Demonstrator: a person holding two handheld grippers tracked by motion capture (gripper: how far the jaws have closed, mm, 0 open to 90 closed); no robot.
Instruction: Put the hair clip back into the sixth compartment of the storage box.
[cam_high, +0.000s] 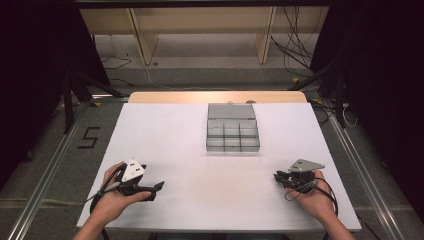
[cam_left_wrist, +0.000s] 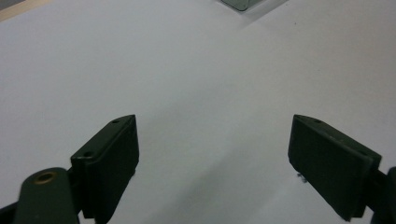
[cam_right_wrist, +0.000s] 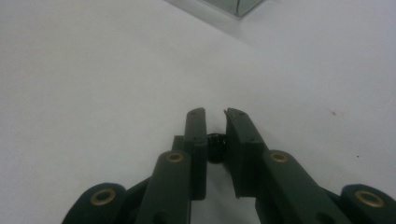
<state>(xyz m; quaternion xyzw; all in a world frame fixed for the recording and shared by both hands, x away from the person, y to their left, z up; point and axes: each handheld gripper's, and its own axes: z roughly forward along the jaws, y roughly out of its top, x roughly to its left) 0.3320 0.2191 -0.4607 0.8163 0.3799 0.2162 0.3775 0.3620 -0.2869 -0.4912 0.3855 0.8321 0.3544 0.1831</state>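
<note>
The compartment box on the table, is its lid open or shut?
Open. The compartment box shows its bare dividers from above, and its lid lies flat behind it.

A matt white table top (cam_high: 175, 150) with a pale wood edge carries a clear, glossy plastic compartment box (cam_high: 233, 128). Both the left gripper (cam_high: 159, 186) and the right gripper (cam_high: 276, 176) have matt black plastic jaws with brass-coloured rivets.

grey floor (cam_high: 60, 150), wooden shelving (cam_high: 200, 30) behind.

A single black numeral "5" (cam_high: 88, 137) stands on the grey floor at the left of the frame, beside the white surface (cam_high: 165, 150).
</note>
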